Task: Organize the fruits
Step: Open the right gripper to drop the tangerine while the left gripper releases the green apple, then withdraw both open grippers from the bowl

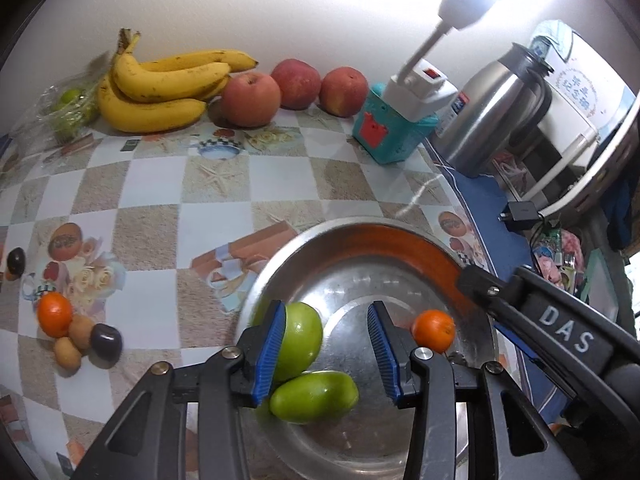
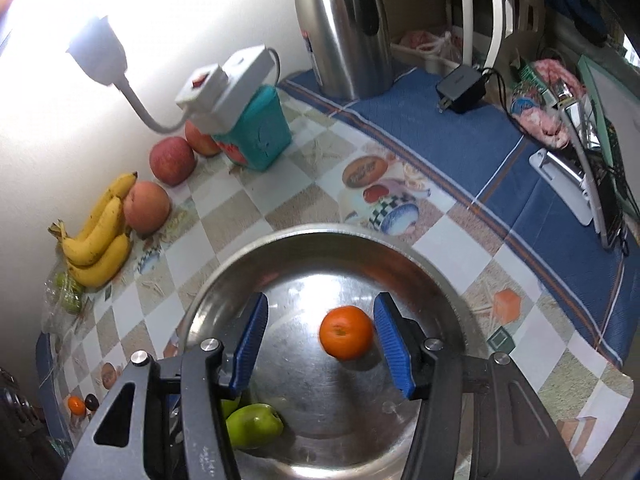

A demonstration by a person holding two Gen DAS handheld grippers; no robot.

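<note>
Left wrist: left gripper [image 1: 328, 346] had fingers apart over the steel bowl [image 1: 280, 264], w/ two glossy green fruits [image 1: 304, 336] beneath and a small orange [image 1: 434, 330] beside. "DAS" showed on the right gripper's arm.
Right wrist: right gripper [image 2: 320, 344] fingers were apart, orange [image 2: 346, 332] between them in the bowl [image 2: 224, 276]

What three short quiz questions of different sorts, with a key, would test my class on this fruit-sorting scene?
1. True or false: the left tongs are shut on a green fruit.
2. How many red apples sit by the wall?
3. What lies between the right tongs: A) banana B) orange C) plum?

Key: 1 false, open. 2 three. 3 B, lying in the metal bowl.
</note>
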